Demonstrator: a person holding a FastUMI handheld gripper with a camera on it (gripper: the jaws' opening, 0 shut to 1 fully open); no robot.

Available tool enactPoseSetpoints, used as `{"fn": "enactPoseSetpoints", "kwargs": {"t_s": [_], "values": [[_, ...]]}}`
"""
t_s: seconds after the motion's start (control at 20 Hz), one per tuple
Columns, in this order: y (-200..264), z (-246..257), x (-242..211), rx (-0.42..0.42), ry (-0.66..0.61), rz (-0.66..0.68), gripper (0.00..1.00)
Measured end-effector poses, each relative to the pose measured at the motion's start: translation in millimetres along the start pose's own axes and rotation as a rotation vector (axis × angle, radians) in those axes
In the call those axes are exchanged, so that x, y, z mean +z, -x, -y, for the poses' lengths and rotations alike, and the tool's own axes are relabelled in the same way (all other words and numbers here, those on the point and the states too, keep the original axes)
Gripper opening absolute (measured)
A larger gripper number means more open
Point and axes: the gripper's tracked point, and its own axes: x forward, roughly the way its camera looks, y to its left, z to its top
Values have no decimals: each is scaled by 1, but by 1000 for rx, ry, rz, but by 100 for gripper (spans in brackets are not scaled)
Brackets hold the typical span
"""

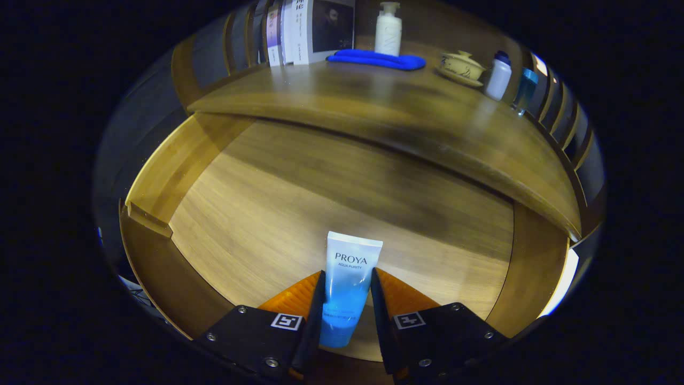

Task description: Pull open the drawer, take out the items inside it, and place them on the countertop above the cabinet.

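Wood everywhere: open drawer [224, 214] below, its bare floor pale and lit, countertop [374, 112] overhanging its far end. On the countertop, left to right: upright books [299, 32] at the back corner; blue cloth [377, 59] lying flat; white pump bottle [388, 29] standing just behind the cloth; lidded ceramic bowl on a saucer [460, 67]; small white bottle with dark cap [499, 76]; blue item [526, 85], too blurred to identify. Inside the drawer, gripper [347, 299] closed narrow on a white-and-blue tube [348, 289], one finger pressing each side, crimped end pointing away toward the countertop, cap end back between the fingers.
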Motion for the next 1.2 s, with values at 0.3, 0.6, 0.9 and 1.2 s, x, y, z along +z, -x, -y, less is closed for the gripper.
{"fn": "enactPoseSetpoints", "kwargs": {"t_s": [0.3,0.6,0.9,1.2], "values": [[34,-3,37,-14,35,279,48],[77,-9,76,15,-53,433,47],[104,2,128,-34,-45,523,47],[92,32,176,-117,-76,520,47]]}}
